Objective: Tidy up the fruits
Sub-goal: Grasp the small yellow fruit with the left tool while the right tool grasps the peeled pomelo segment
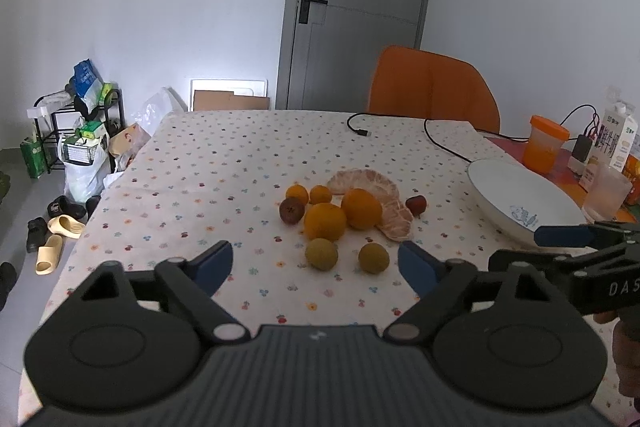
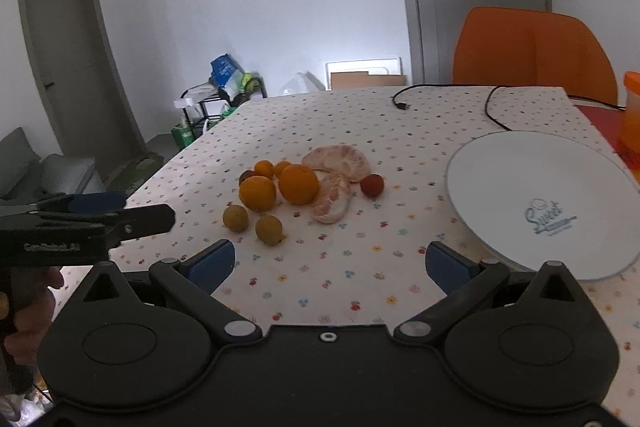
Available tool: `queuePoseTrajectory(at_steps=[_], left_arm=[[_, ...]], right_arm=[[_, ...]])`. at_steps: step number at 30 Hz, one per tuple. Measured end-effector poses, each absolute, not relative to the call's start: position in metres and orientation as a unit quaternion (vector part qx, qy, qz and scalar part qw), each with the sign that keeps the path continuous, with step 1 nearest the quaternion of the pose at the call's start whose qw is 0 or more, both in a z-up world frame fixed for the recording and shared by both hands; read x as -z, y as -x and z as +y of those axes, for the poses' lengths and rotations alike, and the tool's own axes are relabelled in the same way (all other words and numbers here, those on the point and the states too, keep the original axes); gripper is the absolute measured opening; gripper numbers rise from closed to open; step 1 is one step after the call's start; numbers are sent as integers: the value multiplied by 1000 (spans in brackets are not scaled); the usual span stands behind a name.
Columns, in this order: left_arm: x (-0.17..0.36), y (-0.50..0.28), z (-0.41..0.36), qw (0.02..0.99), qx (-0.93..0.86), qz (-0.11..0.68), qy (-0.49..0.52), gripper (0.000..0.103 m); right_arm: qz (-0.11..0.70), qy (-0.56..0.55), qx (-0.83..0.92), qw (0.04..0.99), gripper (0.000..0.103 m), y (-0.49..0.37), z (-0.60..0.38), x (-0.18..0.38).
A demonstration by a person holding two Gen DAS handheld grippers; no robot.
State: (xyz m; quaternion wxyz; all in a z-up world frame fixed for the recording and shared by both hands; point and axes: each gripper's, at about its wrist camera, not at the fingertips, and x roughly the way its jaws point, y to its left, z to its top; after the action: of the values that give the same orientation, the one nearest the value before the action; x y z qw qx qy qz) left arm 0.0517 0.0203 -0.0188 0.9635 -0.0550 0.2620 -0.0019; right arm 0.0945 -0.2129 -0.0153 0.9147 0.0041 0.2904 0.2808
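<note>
Oranges (image 1: 325, 221): four; green fruits (image 1: 321, 254): two; one plate (image 1: 500, 183). Left gripper (image 1: 316, 263), right gripper (image 2: 330, 263): both released, empty.

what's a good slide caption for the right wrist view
Right gripper, fingers open and empty, faces a fruit pile on a floral tablecloth, white plate to the right.

We hold two claws side by side, both angled down over the surface. Left claw (image 1: 316, 265) — jaws parted wide, nothing between the blue pads (image 1: 214, 267), none touching anything. Right claw (image 2: 330, 263) likewise spread and empty. In each wrist view we see the other claw at the frame edge — and part of a hand (image 2: 24, 323) gripping its handle.
</note>
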Motion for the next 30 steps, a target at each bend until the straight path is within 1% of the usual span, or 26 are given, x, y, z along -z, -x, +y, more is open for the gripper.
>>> queuePoseTrajectory(at_steps=[6,9,11,13,16,21,23,25,28,30], left_arm=[[27,-70,24,960,0,273,65,69],[32,-80,25,957,2,281,72,63],[35,-86,24,956,3,285,73,60],[38,-92,23,954,4,290,73,56],[43,-101,21,952,5,298,72,49],[52,-114,19,947,10,311,77,46],[56,-118,19,944,11,319,80,35],[60,-122,20,941,13,327,84,29],[65,-125,21,941,14,328,82,25],[65,-125,22,941,15,327,85,25]], right_arm=[[285,-4,-293,913,102,-107,-206,20],[289,-5,-297,910,93,-115,-203,23],[293,-8,-297,909,91,-121,-201,25],[293,-12,-300,908,85,-126,-201,27],[293,-18,-304,906,81,-133,-199,27],[296,-22,-314,902,76,-145,-195,30],[299,-22,-318,899,73,-151,-192,32],[304,-24,-319,897,65,-156,-189,35],[315,-26,-317,894,58,-166,-184,41],[318,-20,-314,894,58,-169,-179,43]])
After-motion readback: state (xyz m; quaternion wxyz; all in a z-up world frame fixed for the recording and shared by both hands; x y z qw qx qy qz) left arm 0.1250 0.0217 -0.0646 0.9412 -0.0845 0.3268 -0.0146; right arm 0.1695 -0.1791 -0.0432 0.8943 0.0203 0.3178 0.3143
